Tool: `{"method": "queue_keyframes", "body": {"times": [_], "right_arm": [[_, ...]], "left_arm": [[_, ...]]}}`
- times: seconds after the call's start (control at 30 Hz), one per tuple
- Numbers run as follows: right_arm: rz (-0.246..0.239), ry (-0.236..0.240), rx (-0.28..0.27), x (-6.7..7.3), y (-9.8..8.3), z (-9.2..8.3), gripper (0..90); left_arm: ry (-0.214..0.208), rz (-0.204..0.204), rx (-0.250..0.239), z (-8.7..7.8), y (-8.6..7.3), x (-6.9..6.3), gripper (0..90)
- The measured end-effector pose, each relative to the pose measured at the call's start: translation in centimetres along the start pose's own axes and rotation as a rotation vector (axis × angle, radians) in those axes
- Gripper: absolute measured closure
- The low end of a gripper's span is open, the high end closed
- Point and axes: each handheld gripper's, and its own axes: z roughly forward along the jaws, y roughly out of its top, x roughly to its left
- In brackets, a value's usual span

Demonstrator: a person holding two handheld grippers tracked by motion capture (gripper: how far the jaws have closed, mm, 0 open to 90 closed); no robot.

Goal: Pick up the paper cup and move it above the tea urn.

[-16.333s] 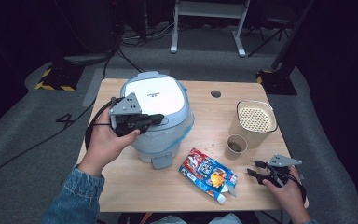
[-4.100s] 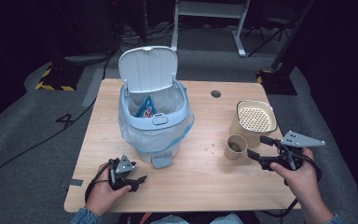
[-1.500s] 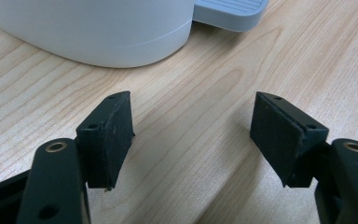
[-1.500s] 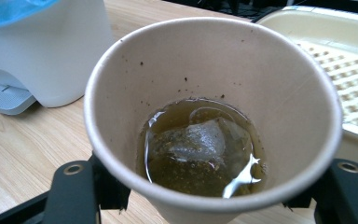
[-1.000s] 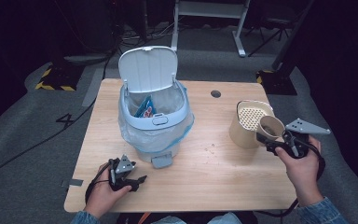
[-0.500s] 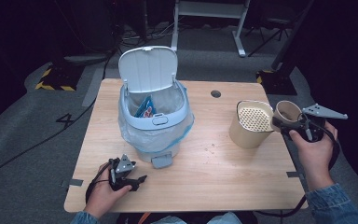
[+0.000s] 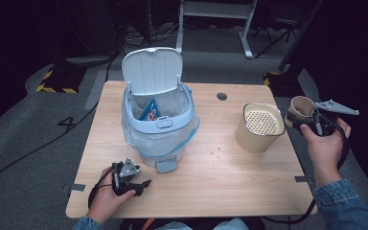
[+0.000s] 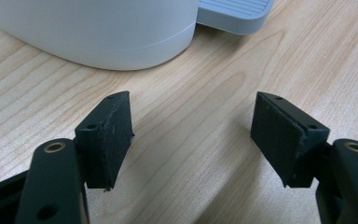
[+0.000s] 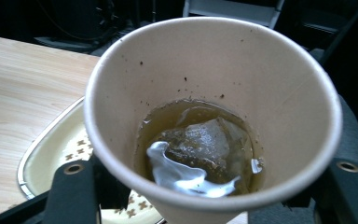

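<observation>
My right gripper (image 7: 301, 120) is shut on a brown paper cup (image 7: 301, 108), held in the air just right of the cream strainer container (image 7: 258, 127) and tilted toward it. In the right gripper view the paper cup (image 9: 212, 116) holds brownish liquid and a wet tea bag (image 9: 200, 149). My left gripper (image 7: 136, 184) rests on the table near the front left, open, with nothing between its pads (image 8: 114, 135). It sits in front of the pale blue pedal bin (image 7: 158, 124), whose lid stands up; a blue snack wrapper (image 7: 148, 111) lies inside.
The bin's pedal (image 8: 235, 16) and white base (image 8: 98, 32) lie just beyond my left gripper. A round cable hole (image 7: 222, 96) is in the tabletop behind the container. The table's right edge (image 7: 299, 167) runs under my right hand. Dark floor with cables surrounds the table.
My right gripper has carried the paper cup rightward and slightly up, from in front of the cream container to its right side. The left gripper has stayed put.
</observation>
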Motion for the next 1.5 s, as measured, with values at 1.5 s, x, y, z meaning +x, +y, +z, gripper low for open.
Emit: {"method": "queue_keyframes", "body": {"times": [1.5], "right_arm": [[-0.781, -0.230, 0.210, 3.1, 0.4, 4.4, 34.9]], "left_arm": [[0.001, 0.001, 0.001, 0.0, 0.0, 0.0, 29.8]]}}
